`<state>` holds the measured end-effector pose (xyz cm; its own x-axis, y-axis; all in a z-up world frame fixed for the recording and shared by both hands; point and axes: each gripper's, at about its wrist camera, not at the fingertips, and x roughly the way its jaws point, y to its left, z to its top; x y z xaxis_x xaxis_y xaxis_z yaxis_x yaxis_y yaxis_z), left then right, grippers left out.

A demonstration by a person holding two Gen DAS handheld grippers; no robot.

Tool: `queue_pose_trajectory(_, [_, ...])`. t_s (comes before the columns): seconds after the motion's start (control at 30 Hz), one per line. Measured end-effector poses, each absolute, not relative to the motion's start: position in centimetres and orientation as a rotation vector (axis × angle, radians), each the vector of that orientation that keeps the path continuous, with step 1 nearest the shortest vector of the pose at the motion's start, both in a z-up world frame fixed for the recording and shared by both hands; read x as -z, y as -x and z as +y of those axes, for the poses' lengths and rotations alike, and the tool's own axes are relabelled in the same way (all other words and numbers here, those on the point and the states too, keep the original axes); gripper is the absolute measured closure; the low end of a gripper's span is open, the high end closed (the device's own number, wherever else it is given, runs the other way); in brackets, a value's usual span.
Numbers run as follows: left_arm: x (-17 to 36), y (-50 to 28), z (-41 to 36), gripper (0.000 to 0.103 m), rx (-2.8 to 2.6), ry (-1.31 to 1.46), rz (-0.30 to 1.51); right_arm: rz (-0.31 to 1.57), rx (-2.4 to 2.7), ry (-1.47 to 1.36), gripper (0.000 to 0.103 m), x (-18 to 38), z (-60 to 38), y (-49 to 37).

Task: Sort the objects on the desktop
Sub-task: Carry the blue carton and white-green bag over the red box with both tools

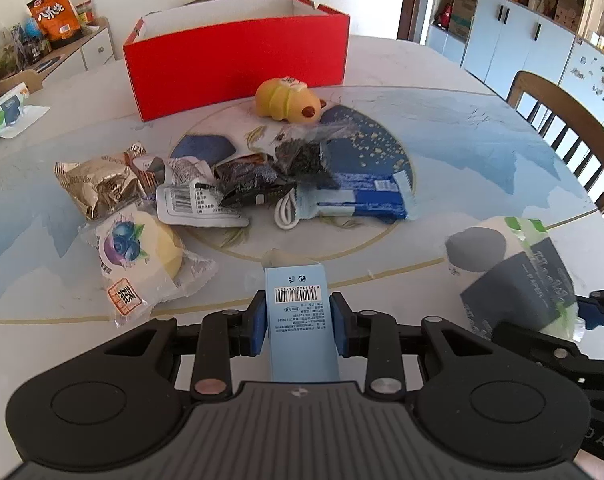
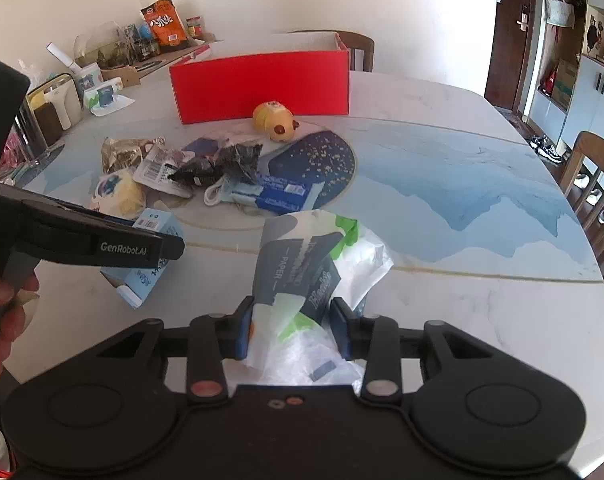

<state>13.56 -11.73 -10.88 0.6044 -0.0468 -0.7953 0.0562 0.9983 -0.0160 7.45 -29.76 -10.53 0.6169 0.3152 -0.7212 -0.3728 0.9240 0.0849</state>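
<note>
Blue carton (image 1: 302, 320) in left gripper (image 1: 300, 326) — one red box (image 1: 238, 60).

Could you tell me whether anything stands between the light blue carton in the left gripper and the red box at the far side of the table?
Yes. The light blue carton, clamped in the left gripper, faces the snack packet pile and the yellow toy, both lying on the table between it and the red box. Lifted over them, nothing visible blocks it.

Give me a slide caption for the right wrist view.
Right claw grips a tissue pack, red box beyond the snack pile.
</note>
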Motion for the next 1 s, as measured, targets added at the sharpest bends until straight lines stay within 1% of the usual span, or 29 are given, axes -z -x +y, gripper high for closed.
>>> queue_pose_trajectory(0.23, [9.1,-13.5,-11.5,0.072,0.087,0.002,0.891,0.792,-0.403,0.094,0.068,9.3,-29.2,-7.9])
queue_pose_trajectory(0.6, [6.5,-14.7,-9.1,0.072,0.15,0.022,0.864,0.76,-0.396,0.069,0.069,6.6,-27.5,-9.7])
queue_pose_trajectory(1.0, [2.9,-20.4,-5.2,0.072,0.275,-0.002,0.819,0.712,-0.384,0.037,0.069,2.4,-23.8,-16.0])
